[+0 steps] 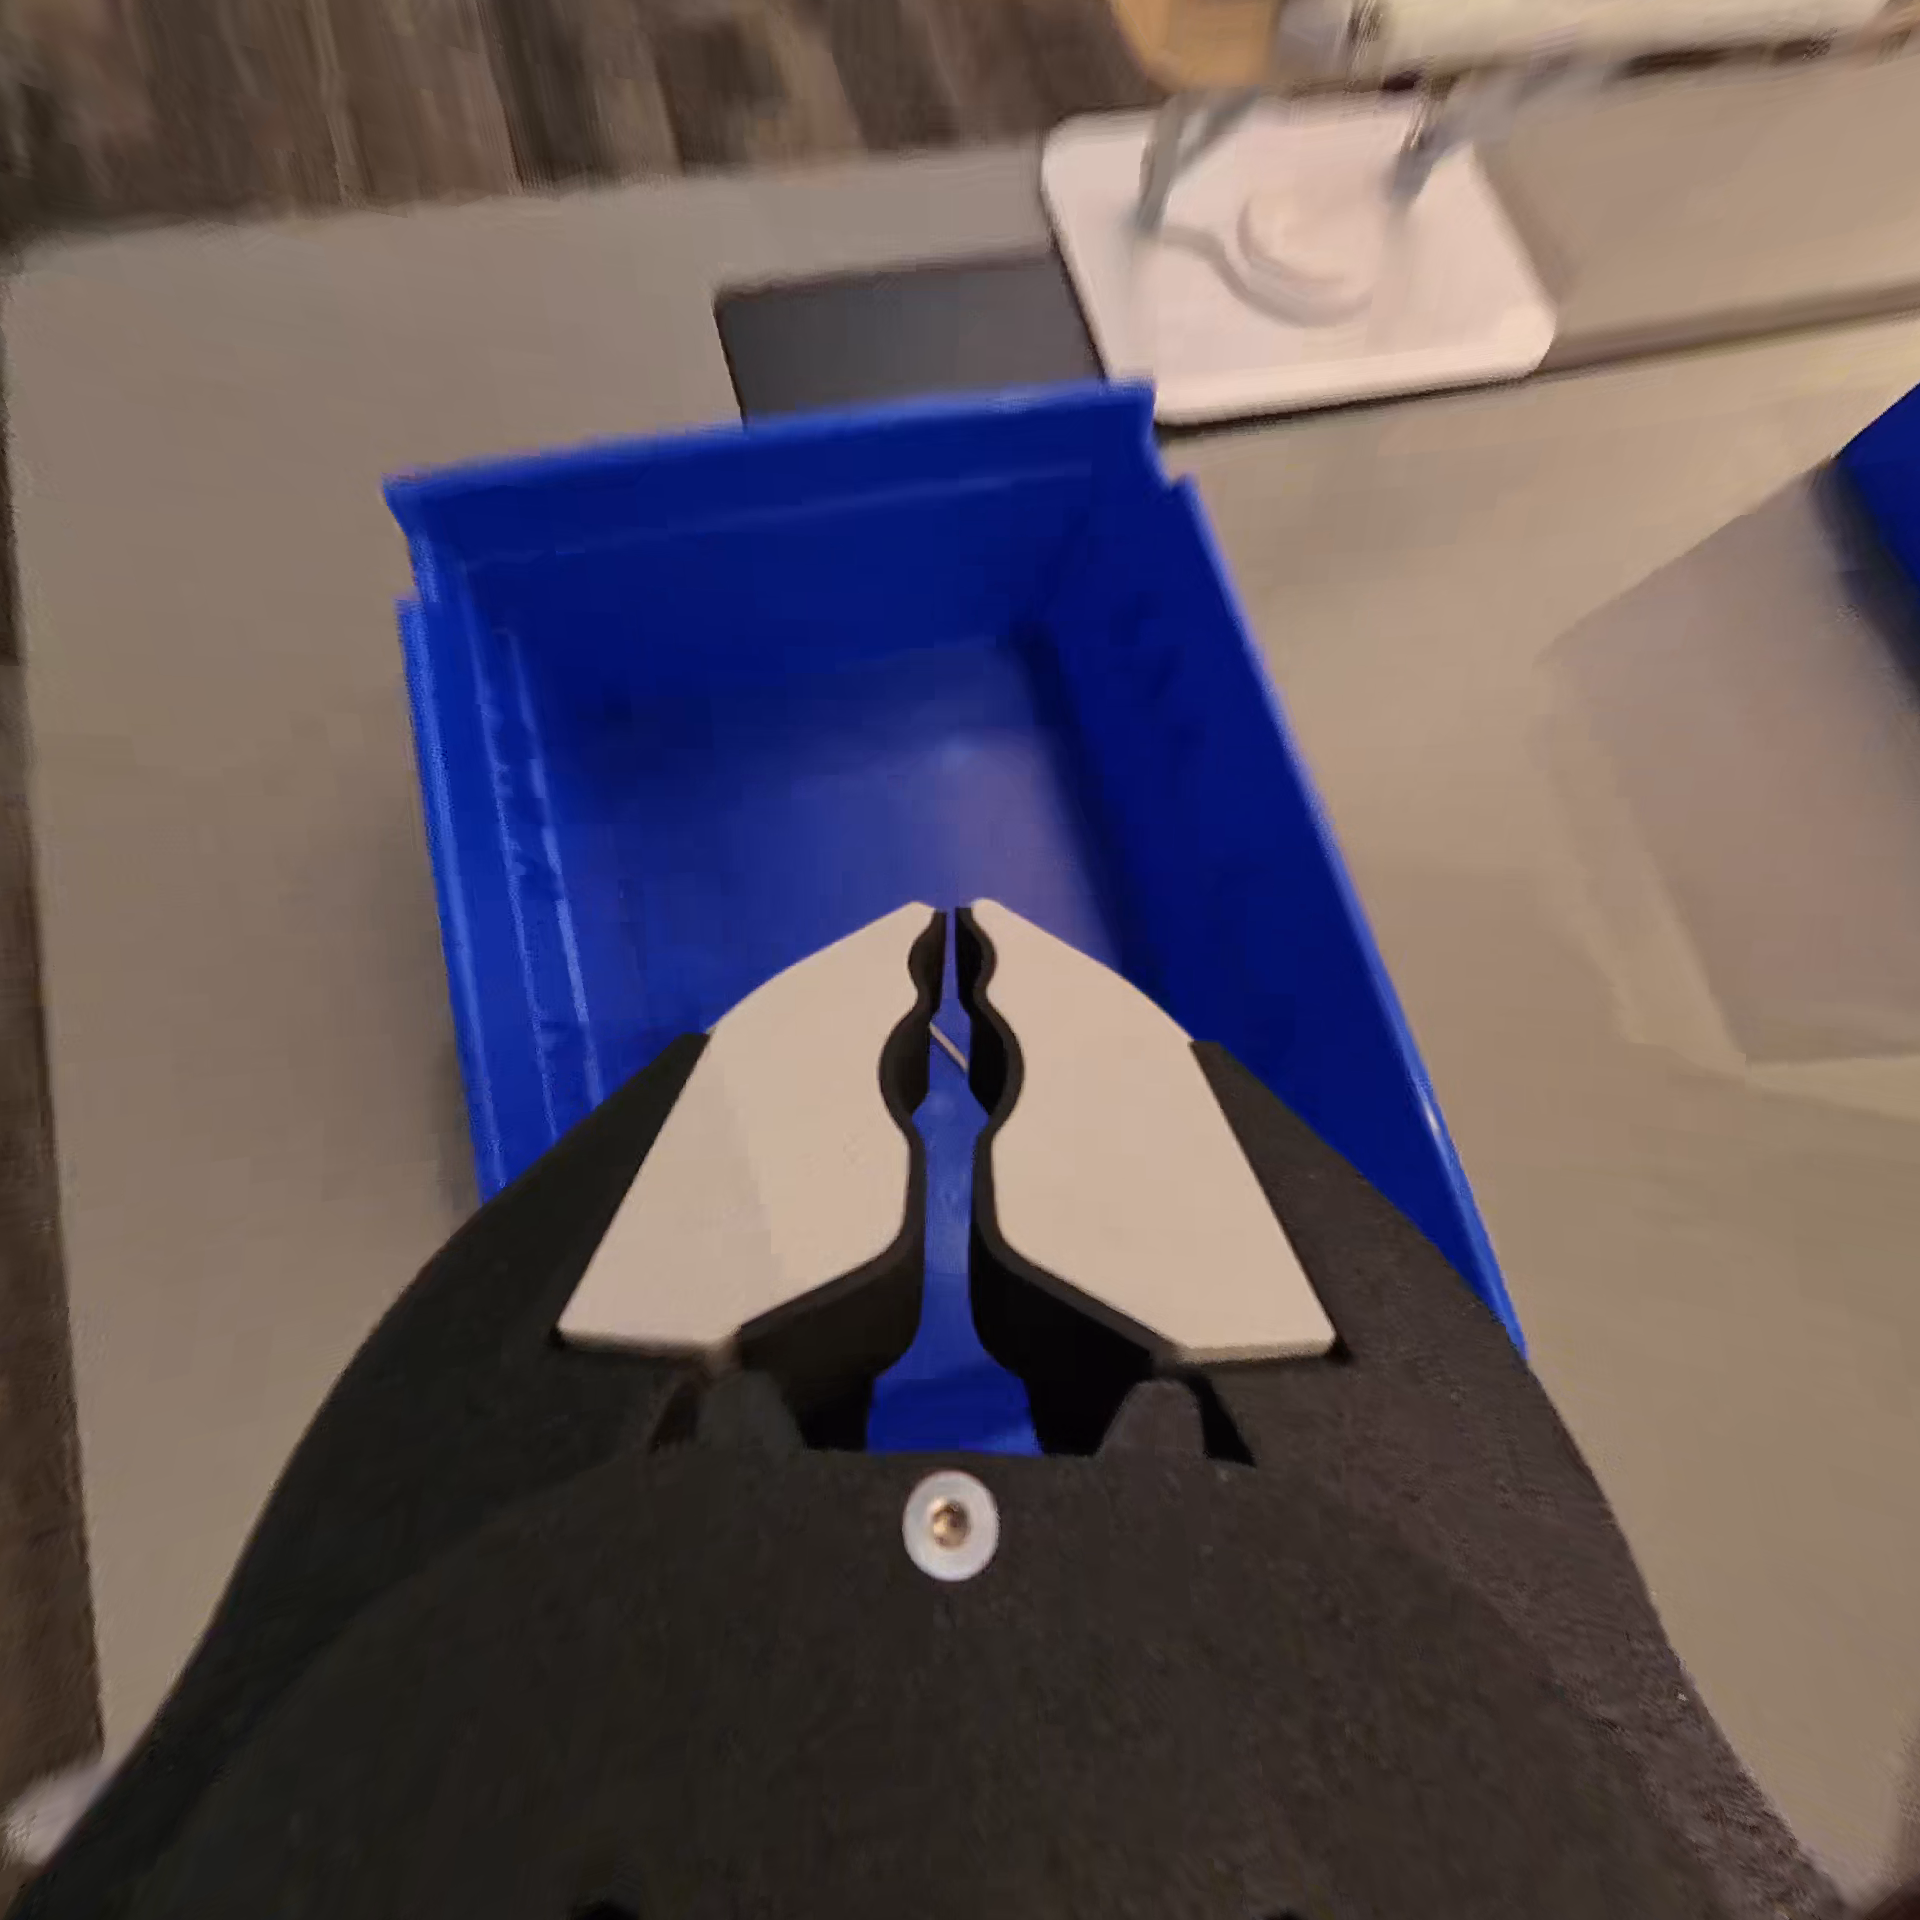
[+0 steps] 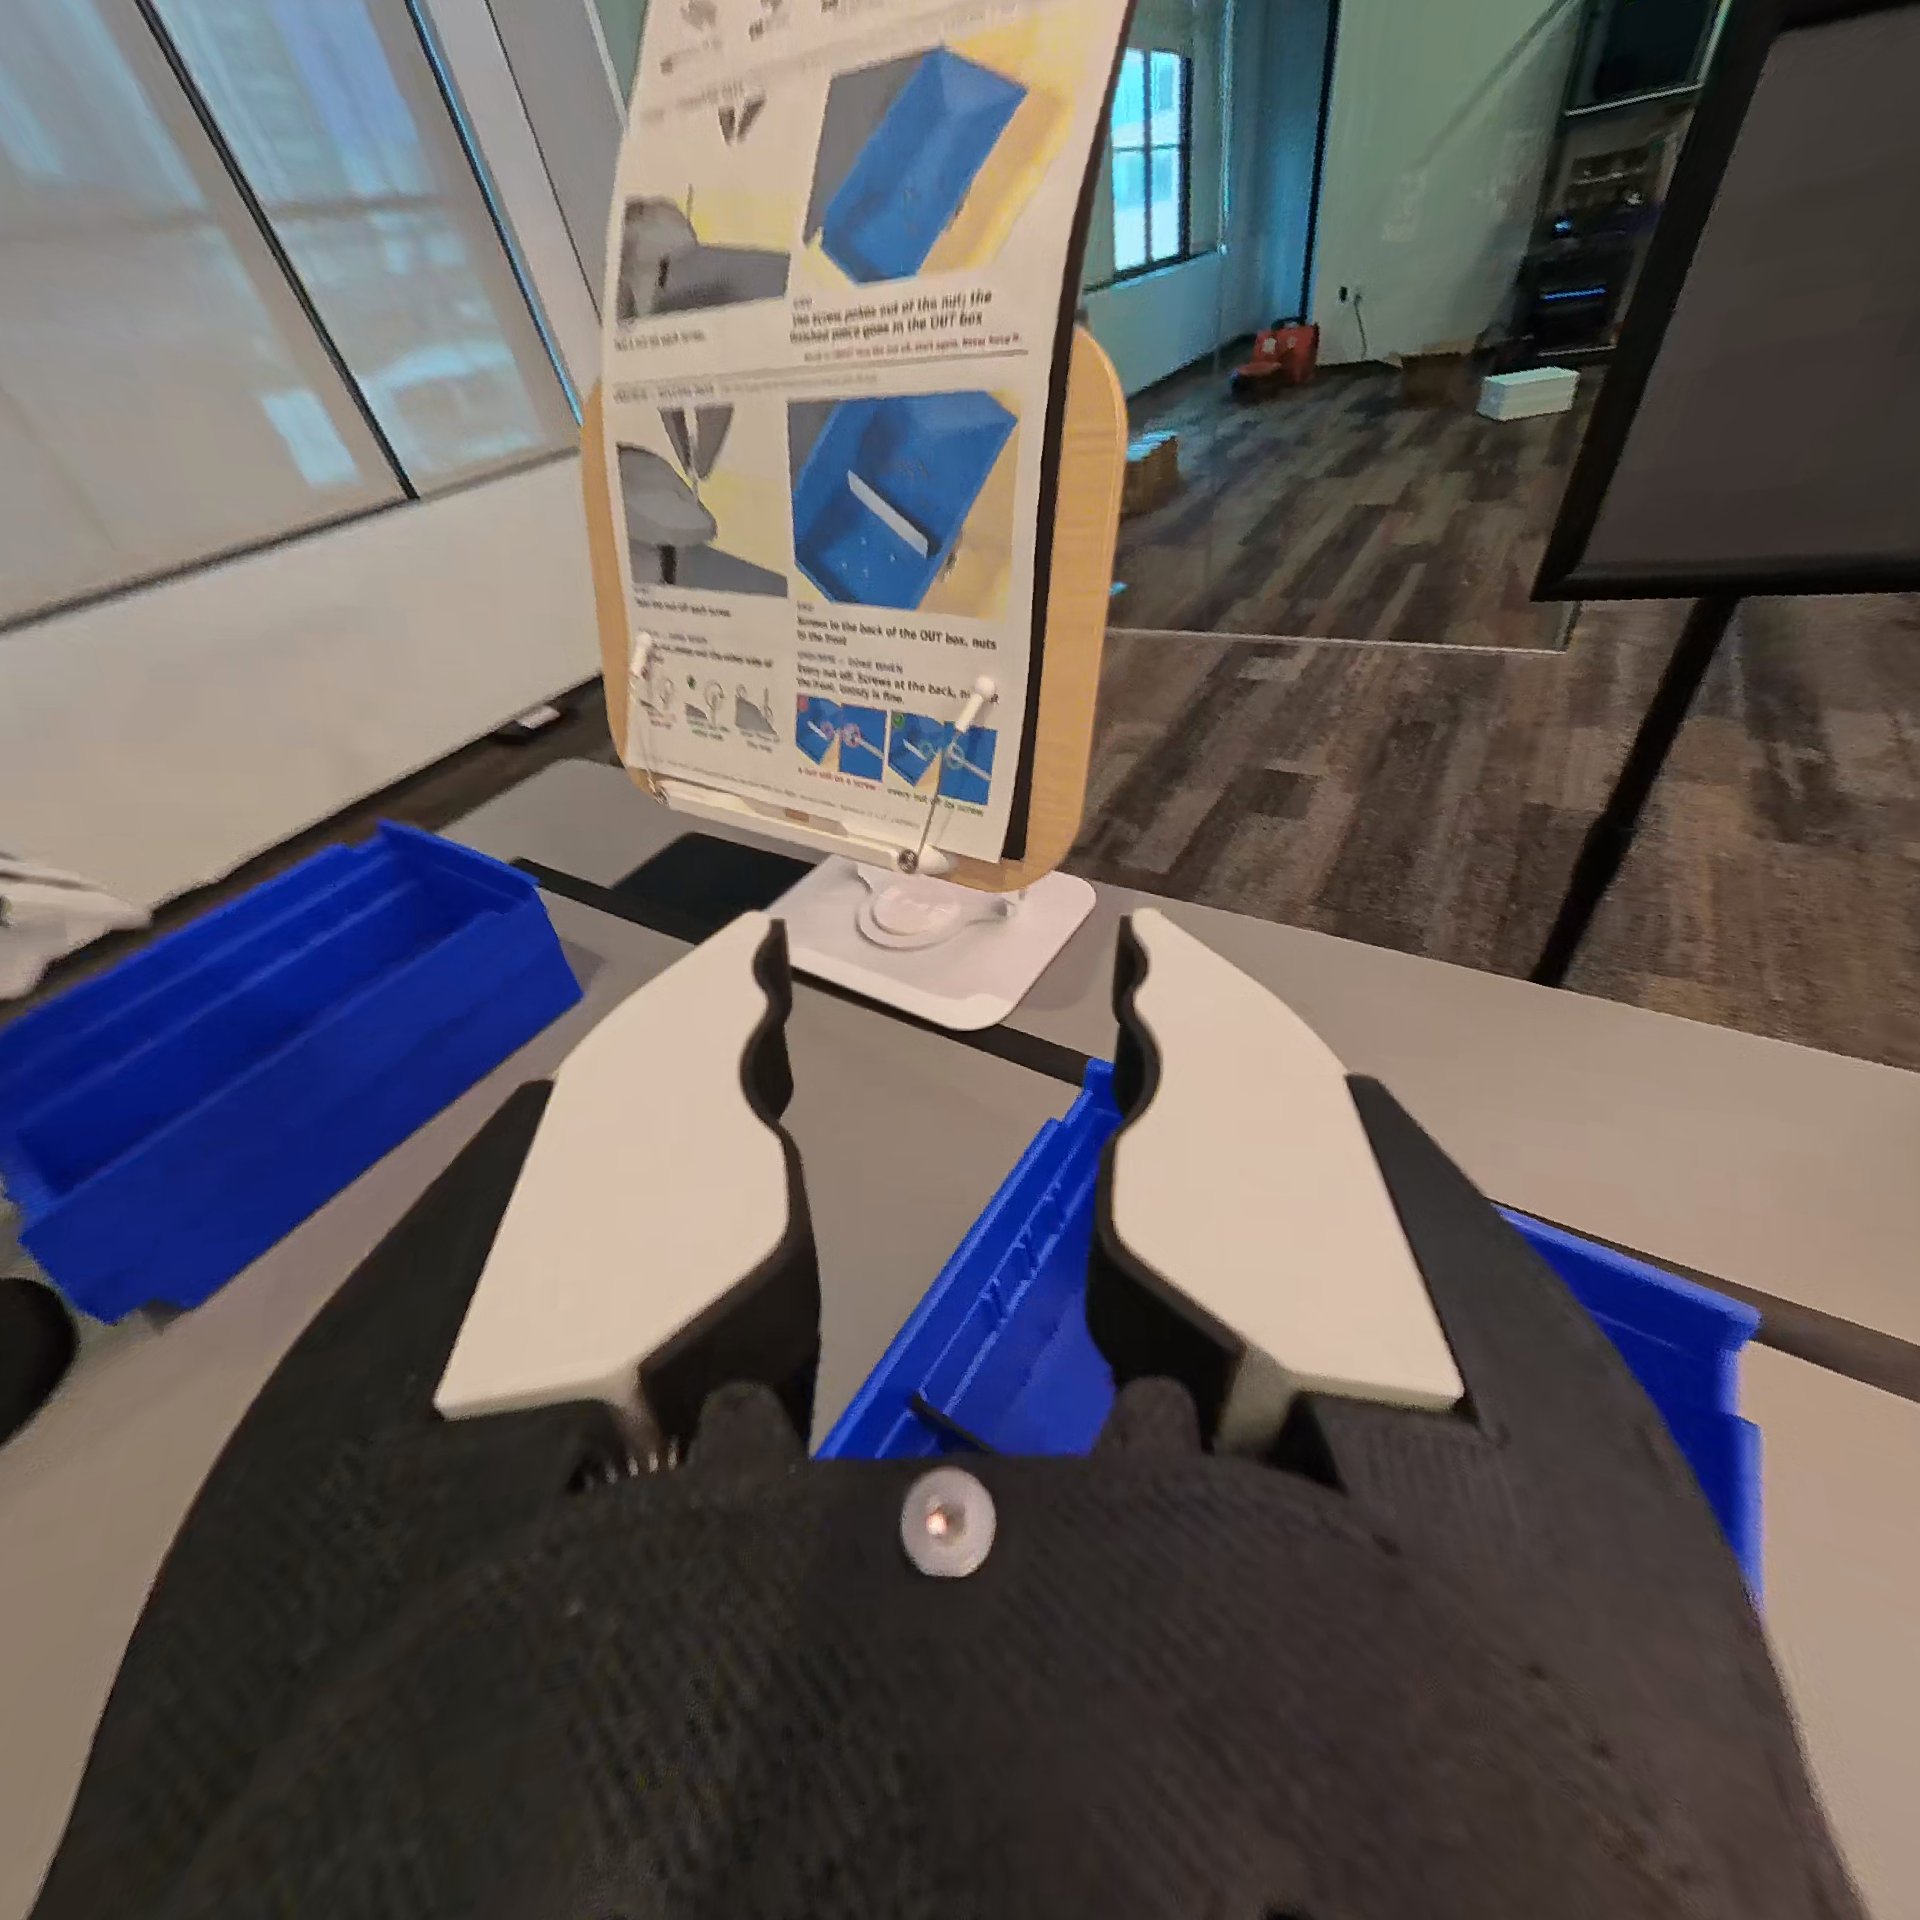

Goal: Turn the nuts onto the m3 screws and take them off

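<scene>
Left gripper (image 1: 951, 920) nearly closed; right gripper (image 2: 951, 951) agape.

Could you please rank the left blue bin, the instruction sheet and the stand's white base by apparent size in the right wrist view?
1. Instruction sheet and left blue bin: similar, and nearness differs, so unranked.
2. White base: clearly smallest.

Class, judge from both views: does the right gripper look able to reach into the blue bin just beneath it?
Probably yes. The right gripper is open and holds nothing, and the blue bin sits directly below it with its top open; nothing visible blocks the way down. The bin's contents are hidden.
</scene>
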A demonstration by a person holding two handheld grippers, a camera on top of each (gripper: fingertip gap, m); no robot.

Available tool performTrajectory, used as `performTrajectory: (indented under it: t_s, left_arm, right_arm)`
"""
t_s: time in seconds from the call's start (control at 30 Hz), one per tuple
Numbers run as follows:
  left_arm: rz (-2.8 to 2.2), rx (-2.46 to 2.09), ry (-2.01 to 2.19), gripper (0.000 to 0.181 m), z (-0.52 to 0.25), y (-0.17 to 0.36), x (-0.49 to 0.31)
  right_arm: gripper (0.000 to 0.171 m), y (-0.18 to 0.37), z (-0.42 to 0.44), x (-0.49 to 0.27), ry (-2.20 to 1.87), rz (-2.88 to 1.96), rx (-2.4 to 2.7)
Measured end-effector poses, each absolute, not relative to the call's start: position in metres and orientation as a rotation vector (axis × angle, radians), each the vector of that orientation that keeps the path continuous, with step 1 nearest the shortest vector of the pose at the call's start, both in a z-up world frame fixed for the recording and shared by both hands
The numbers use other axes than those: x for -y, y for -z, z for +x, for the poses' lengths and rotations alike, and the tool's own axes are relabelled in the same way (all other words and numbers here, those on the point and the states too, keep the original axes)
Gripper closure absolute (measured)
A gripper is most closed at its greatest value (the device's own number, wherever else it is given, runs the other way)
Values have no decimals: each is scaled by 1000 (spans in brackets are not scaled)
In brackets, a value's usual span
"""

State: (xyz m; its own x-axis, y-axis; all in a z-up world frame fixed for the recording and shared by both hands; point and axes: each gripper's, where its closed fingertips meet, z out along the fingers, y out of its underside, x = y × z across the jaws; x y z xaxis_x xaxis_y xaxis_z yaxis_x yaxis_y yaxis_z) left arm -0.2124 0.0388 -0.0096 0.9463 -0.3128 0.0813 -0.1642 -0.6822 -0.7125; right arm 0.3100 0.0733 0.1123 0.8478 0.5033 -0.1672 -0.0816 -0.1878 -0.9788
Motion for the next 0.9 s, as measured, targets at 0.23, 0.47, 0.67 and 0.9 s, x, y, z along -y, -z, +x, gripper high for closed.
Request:
performTrajectory:
  t_s: [0.23,0.47,0.67,0.9]
  left_arm:
    - [-2727,-205,-72,165,-235,70,-29]
    - [-2867,61,-135,161,-245,106,-37]
    - [-2954,257,-64,160,-246,136,-36]
    - [-3010,324,-81,160,-250,148,-31]
  right_arm:
    - [114,-113,315,-73,-549,-1666,379]
    - [115,-124,310,-67,-625,-1616,389]
    - [115,-124,312,-67,-608,-1619,397]
    - [115,-123,308,-67,-633,-1624,410]
